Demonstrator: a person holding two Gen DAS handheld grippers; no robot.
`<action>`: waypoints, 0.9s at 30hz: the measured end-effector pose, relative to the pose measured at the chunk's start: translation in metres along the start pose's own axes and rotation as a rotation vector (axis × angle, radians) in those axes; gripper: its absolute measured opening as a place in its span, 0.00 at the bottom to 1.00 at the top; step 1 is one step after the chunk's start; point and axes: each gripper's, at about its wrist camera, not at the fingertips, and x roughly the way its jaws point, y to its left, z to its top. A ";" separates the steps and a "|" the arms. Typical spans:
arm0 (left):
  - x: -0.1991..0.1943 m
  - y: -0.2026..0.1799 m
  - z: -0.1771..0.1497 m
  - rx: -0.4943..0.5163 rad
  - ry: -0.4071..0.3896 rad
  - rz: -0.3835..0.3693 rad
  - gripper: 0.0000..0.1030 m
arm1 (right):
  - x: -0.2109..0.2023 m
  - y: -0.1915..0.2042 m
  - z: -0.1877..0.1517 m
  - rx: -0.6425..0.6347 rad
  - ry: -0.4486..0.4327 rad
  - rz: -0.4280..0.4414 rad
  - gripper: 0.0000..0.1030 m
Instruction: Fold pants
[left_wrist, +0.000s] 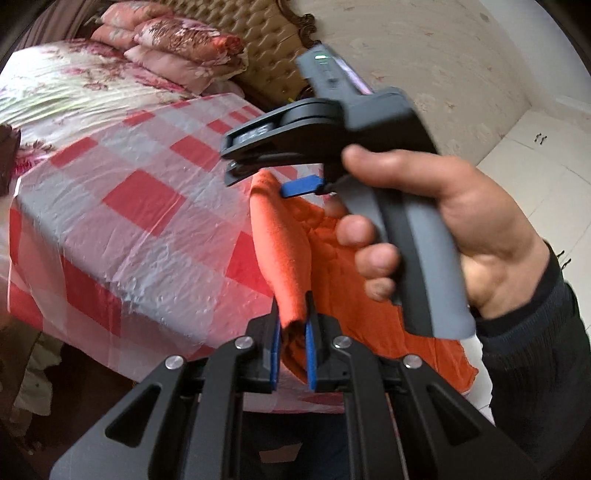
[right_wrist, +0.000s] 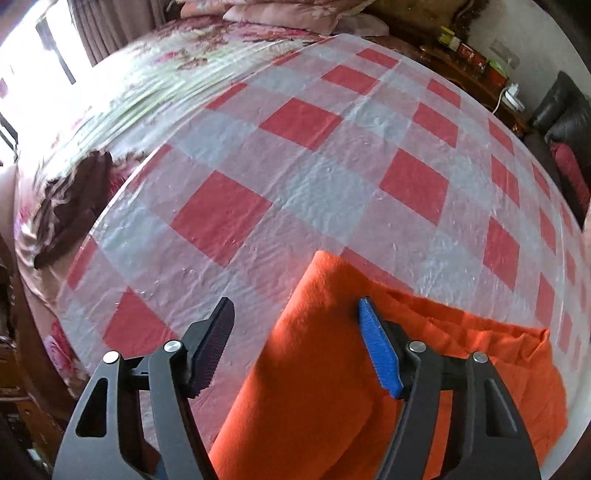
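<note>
Your left gripper (left_wrist: 293, 332) is pinched tight on a bunched fold of the orange pants (left_wrist: 280, 266), lifted off the checked cloth (left_wrist: 122, 206). Your right gripper (right_wrist: 295, 332) is spread wide, its blue pad (right_wrist: 380, 354) resting against the pants (right_wrist: 314, 369), gripping nothing. Pants lie at the near right edge of the bed (right_wrist: 147, 74). Your right hand (left_wrist: 436, 229) holds the handle.

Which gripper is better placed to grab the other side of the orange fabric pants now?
Right. The right gripper is open with the orange fabric pants between its fingers; the left gripper is already shut on a fold.
</note>
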 end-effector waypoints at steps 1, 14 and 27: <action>-0.001 0.001 0.000 -0.001 -0.001 -0.002 0.10 | 0.001 0.000 0.001 -0.001 0.002 -0.016 0.54; -0.043 0.014 0.032 -0.021 -0.101 0.028 0.09 | -0.033 -0.013 0.045 0.086 -0.132 0.201 0.10; -0.032 -0.207 0.018 0.624 -0.182 0.037 0.09 | -0.167 -0.217 -0.023 0.312 -0.383 0.555 0.09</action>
